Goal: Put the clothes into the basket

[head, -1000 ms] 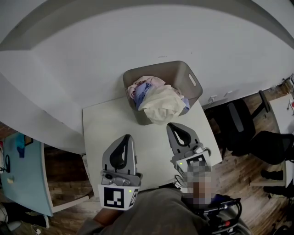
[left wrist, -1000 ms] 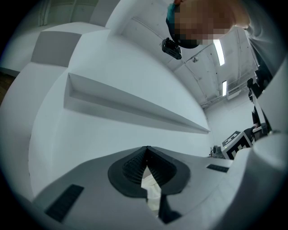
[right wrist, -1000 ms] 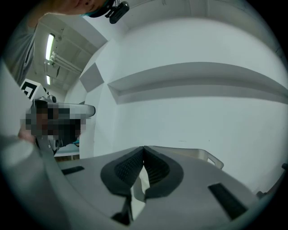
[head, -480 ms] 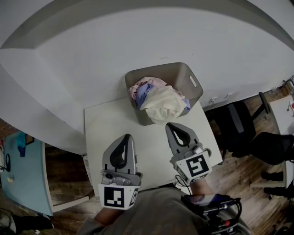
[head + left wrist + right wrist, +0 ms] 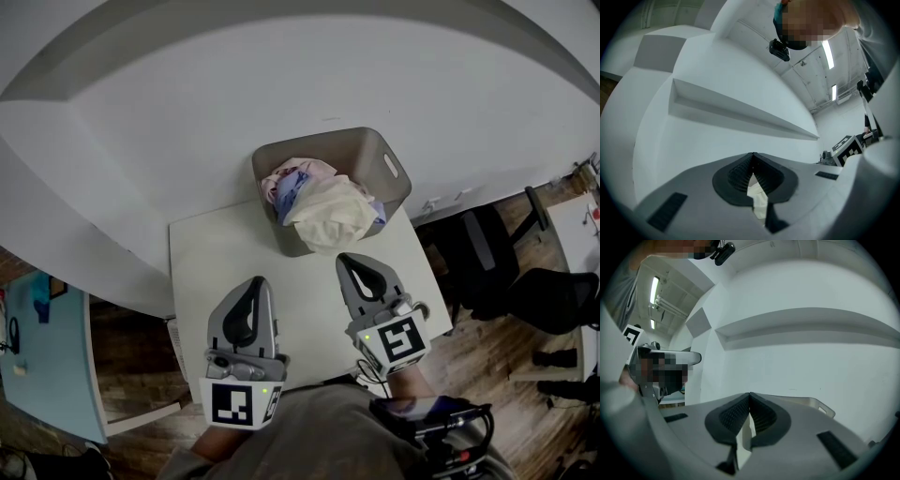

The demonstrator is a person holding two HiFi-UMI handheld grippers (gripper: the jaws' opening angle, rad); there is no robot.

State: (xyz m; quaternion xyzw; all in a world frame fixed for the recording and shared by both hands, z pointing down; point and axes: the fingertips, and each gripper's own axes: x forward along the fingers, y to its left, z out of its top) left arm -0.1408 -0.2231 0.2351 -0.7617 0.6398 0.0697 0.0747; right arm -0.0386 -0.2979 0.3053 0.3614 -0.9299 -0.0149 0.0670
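Note:
A grey basket (image 5: pixel 380 157) stands at the far edge of the white table (image 5: pixel 202 258), against the wall. It is heaped with clothes: a cream garment (image 5: pixel 330 214) on top, pink and lilac pieces (image 5: pixel 289 179) behind it. My left gripper (image 5: pixel 256 281) hovers over the table's near half, shut, with nothing between its tips. To its right my right gripper (image 5: pixel 349 260) points at the basket from just short of it, shut and empty. In the right gripper view the basket's rim (image 5: pixel 820 405) peeks over the closed jaws.
A white wall with a ledge (image 5: pixel 56 98) runs behind the table. A black office chair (image 5: pixel 511 267) stands on the wooden floor at right. At left a light blue desk (image 5: pixel 47 356) is in sight. The person's grey sleeve (image 5: pixel 309 436) fills the bottom.
My right gripper has drifted slightly back toward me; the left one has held still. The clothes in the basket lie as before.

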